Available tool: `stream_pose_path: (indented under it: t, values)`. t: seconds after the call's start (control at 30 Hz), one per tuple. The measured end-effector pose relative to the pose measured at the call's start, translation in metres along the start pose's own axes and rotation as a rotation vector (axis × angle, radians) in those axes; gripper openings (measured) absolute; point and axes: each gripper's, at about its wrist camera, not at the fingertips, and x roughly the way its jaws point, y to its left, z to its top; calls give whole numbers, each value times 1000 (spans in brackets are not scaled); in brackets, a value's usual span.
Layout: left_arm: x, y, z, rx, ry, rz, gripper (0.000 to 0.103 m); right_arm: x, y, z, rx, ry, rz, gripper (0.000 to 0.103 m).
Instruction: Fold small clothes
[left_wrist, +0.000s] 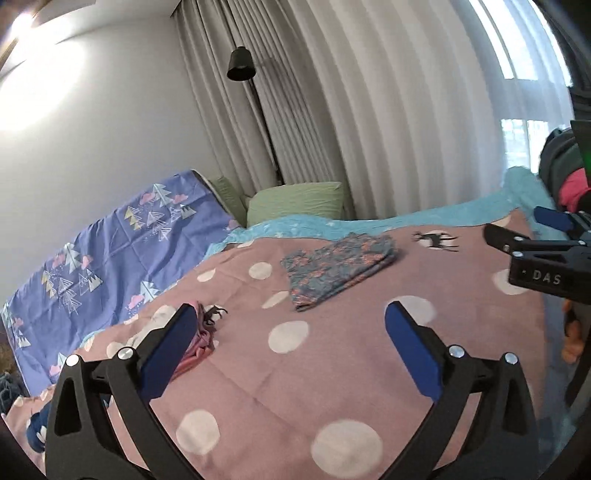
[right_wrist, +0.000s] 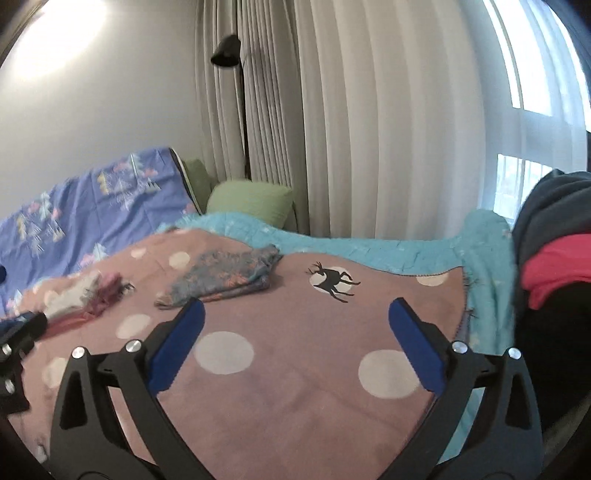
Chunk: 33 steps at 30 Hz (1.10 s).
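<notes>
A folded blue garment with a pink pattern (left_wrist: 340, 267) lies on the pink dotted blanket (left_wrist: 332, 369); it also shows in the right wrist view (right_wrist: 225, 273). A small pink garment (left_wrist: 201, 343) lies crumpled by my left gripper's left finger, also visible in the right wrist view (right_wrist: 99, 295). My left gripper (left_wrist: 288, 347) is open and empty above the blanket. My right gripper (right_wrist: 295, 343) is open and empty over the blanket (right_wrist: 295, 369); it also shows at the right edge of the left wrist view (left_wrist: 524, 232).
A pile of dark and red clothes (right_wrist: 554, 266) sits at the right. A turquoise quilt (right_wrist: 369, 251) lies under the blanket. Green pillows (left_wrist: 295, 203), a purple patterned sheet (left_wrist: 110, 258), curtains and a black floor lamp (left_wrist: 242, 64) stand behind the bed.
</notes>
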Motion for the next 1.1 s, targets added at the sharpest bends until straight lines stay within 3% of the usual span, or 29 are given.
stream_pose_path:
  t: [0.23,0.4,0.5,0.77,1.1]
  values:
    - [-48,0,-5,-86,-3,15,102,-63,10,-5,-47,-58,41,101]
    - [-70,8,-16,-171,19,43,102,-88,22,-13,-90,-40,63,101]
    - [-74,11,-21,-181,70,51,102,-95,28,-17,-110,-22,68,101]
    - [-88,12,-30,-192,107,48,102,-99,28,-25,-66,48,79,101]
    - [-87,6,-42,-201,133,30,102,-96,29,-29,-94,66,68,101]
